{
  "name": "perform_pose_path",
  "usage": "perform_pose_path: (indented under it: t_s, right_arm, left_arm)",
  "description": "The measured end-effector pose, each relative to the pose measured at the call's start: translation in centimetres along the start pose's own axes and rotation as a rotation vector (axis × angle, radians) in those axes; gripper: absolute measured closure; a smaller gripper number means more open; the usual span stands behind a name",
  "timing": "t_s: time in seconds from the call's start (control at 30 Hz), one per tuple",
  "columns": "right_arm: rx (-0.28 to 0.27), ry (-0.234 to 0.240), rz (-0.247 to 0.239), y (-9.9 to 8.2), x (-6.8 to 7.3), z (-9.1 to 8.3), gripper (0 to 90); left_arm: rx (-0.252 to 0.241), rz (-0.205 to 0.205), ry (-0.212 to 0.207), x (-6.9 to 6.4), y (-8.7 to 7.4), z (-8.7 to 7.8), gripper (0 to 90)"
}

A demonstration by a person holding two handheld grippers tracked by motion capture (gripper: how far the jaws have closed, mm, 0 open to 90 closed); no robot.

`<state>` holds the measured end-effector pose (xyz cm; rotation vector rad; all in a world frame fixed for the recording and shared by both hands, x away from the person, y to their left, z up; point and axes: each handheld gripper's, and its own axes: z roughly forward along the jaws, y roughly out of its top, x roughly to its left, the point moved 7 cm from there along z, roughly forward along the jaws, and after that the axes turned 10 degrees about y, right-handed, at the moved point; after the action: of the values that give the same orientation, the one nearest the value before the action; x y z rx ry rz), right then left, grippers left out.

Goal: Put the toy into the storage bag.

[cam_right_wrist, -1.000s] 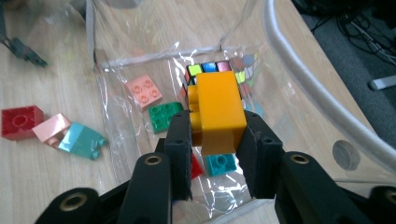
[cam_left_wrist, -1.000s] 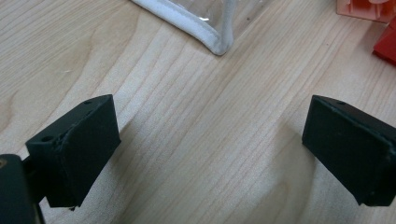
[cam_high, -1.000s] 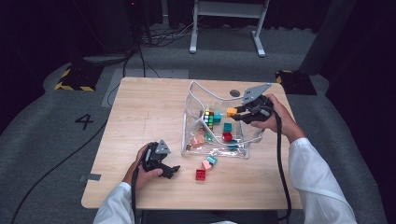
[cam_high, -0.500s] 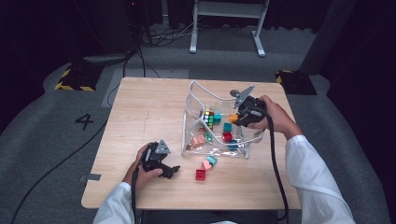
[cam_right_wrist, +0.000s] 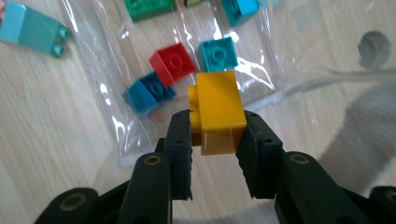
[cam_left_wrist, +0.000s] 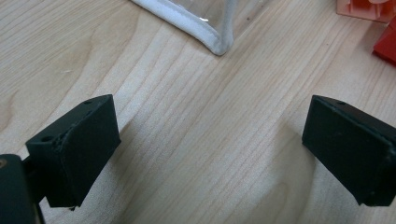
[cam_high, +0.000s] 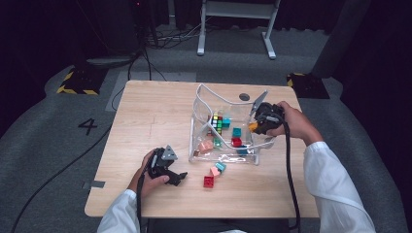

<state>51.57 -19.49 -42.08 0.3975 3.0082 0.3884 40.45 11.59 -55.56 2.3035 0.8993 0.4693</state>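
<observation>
My right gripper (cam_right_wrist: 214,135) is shut on a yellow brick (cam_right_wrist: 217,109), held above the clear plastic bag (cam_high: 223,128) at its right edge. The same yellow brick (cam_high: 253,127) and right gripper (cam_high: 257,125) appear in the high view. Inside the bag lie a red brick (cam_right_wrist: 173,61), a blue brick (cam_right_wrist: 147,93), teal bricks (cam_right_wrist: 218,52) and a colourful cube (cam_high: 216,122). My left gripper (cam_left_wrist: 210,149) rests low over bare wood near the bag's corner (cam_left_wrist: 217,44), jaws wide open, nothing between them. The left gripper (cam_high: 176,178) sits at the table's front left.
Loose bricks lie in front of the bag: a red one (cam_high: 209,181), a pink one (cam_high: 214,171) and a teal one (cam_high: 220,166). The wooden table (cam_high: 145,116) has bare room at left. Dark floor with cables surrounds it.
The right hand shifted slightly left and lower over the bag's right edge with the yellow brick. The left hand stayed where it was.
</observation>
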Motion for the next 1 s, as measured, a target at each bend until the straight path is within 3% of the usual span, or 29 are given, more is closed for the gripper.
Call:
perform_pose_path:
  t_s: [0.27, 0.53, 0.8, 1.0]
  right_arm:
    - [0.043, -0.011, 0.027, -1.6, -0.2, -1.4, 67.2]
    - [0.016, -0.019, 0.031, -1.8, -0.3, -1.7, 64.2]
    - [-0.069, -0.008, 0.019, -1.7, 0.1, -2.1, 63.9]
    - [-0.142, -0.006, 0.023, -1.8, 0.4, -2.8, 57.5]
  left_arm:
    - [0.0, -0.001, 0.0, 0.0, 0.0, 0.0, 4.0]
    - [0.0, 0.001, -0.001, 0.0, 0.0, 0.0, 4.0]
    - [0.0, -0.002, -0.002, 0.0, 0.0, 0.0, 4.0]
    - [0.0, 0.001, -0.001, 0.0, 0.0, 0.0, 4.0]
